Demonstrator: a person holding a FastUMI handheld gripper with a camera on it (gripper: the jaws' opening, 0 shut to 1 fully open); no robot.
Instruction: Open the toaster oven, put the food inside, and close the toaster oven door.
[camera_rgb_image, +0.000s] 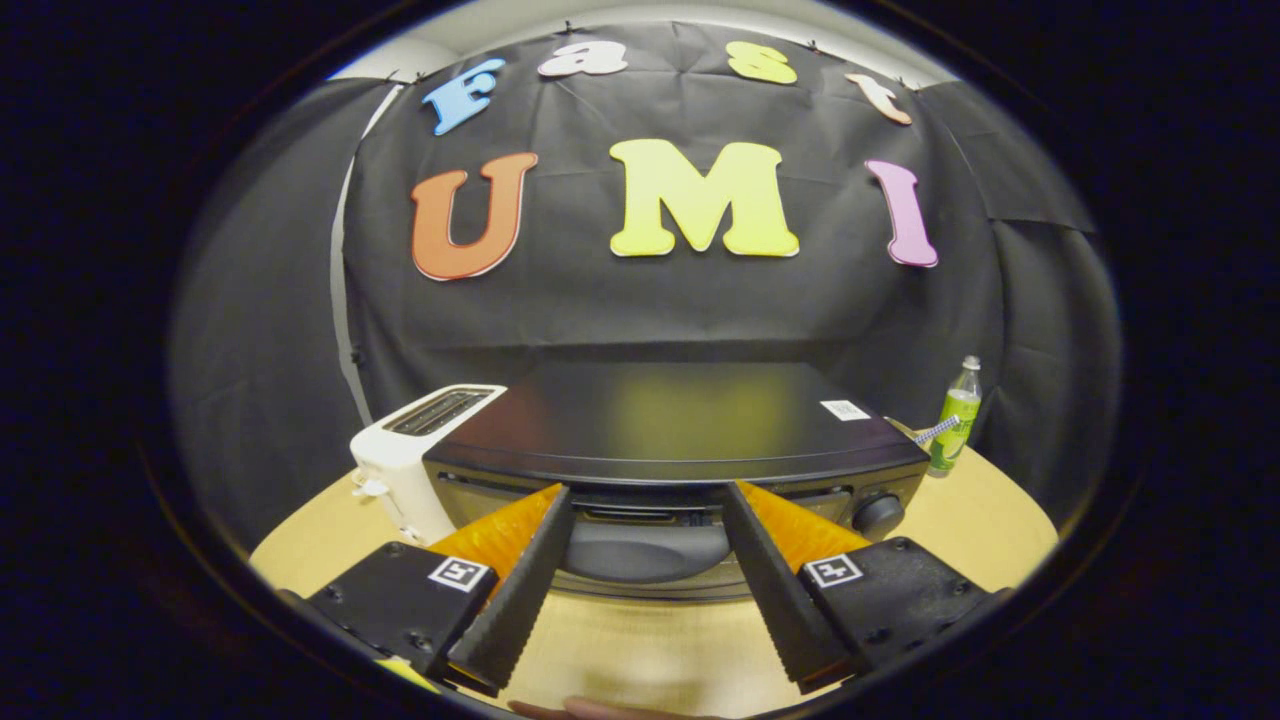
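Note:
A black toaster oven (670, 420) stands on the wooden table (640, 640), seen from above and in front. Its grey curved door handle (648, 550) lies between my two fingers, close below their tips. My gripper (648, 495) is open, its fingers spread wider than the handle and not pressing on it. The fingertips reach the top front edge of the oven. A round black knob (878, 515) sits on the oven's front, to the right of the right finger. I cannot tell whether the door is fully closed.
A white slot toaster (410, 450) stands against the oven's left side. A green bottle (957, 415) stands behind the oven's right corner. Part of a hand (590, 710) shows below the fingers, at the table's near edge.

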